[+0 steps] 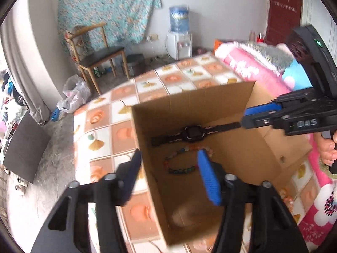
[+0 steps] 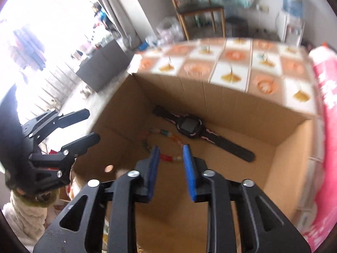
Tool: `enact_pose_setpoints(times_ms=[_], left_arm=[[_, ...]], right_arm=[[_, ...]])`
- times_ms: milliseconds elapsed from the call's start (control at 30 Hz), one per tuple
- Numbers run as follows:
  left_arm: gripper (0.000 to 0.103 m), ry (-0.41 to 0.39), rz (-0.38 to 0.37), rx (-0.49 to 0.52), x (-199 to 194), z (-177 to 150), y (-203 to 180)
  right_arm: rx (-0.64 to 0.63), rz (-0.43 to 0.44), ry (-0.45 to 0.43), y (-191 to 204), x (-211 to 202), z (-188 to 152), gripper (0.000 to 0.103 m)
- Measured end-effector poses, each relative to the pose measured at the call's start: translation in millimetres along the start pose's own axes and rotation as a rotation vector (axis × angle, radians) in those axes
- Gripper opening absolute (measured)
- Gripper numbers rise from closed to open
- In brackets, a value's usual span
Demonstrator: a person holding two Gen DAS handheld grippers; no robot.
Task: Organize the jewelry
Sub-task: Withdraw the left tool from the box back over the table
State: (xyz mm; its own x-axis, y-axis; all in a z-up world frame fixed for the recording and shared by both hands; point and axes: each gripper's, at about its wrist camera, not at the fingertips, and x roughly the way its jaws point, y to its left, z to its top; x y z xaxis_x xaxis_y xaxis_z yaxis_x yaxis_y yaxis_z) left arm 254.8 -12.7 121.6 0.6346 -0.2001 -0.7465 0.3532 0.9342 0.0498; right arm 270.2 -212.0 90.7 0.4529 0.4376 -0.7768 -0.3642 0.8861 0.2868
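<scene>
An open cardboard box (image 1: 189, 105) (image 2: 210, 99) sits on a bed. On its floor lie a black watch with pink trim (image 1: 190, 133) (image 2: 188, 126) and a string of coloured beads (image 1: 179, 170) (image 2: 168, 158). My left gripper (image 1: 169, 154) (image 2: 93, 124) hangs open over the box's left wall, one finger outside and one inside, holding nothing. My right gripper (image 2: 171, 147) (image 1: 246, 118) is open above the box interior. The beads show below the gap between its blue pads (image 2: 188, 168), which do not press on them.
The box rests on a bedsheet (image 1: 101, 130) patterned in orange and white squares. A pink quilt (image 1: 252, 69) is piled to the right. A person's hand (image 1: 328, 149) grips the right tool. Beyond the bed stand a chair (image 1: 99, 52), a water dispenser (image 1: 180, 31) and a plastic bag (image 1: 73, 92).
</scene>
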Motion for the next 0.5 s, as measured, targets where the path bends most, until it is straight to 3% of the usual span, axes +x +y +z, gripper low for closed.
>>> enact_pose_setpoints(times_ms=[133, 233, 400, 500], left_arm=[[0.079, -0.079, -0.013, -0.057, -51.9, -27.8, 3.9], [0.084, -0.107, -0.014, -0.089, -79.5, -57.7, 0.3], [0.085, -0.052, -0.046, -0.138, -84.5, -112.2, -17.3], [0.085, 0.012, -0.071, -0.151, -64.8, -143.7, -35.3]], right_arm=[[-0.003, 0.01, -0.125, 20.5, -54.6, -37.4, 0.047], [0.027, 0.026, -0.185, 25.1, -82.8, -73.5, 0.051], [0.109, -0.021, -0.223, 22.6, -95.5, -124.9, 0.052], [0.192, -0.053, -0.198, 13.5, -86.0, -155.3, 0.052]])
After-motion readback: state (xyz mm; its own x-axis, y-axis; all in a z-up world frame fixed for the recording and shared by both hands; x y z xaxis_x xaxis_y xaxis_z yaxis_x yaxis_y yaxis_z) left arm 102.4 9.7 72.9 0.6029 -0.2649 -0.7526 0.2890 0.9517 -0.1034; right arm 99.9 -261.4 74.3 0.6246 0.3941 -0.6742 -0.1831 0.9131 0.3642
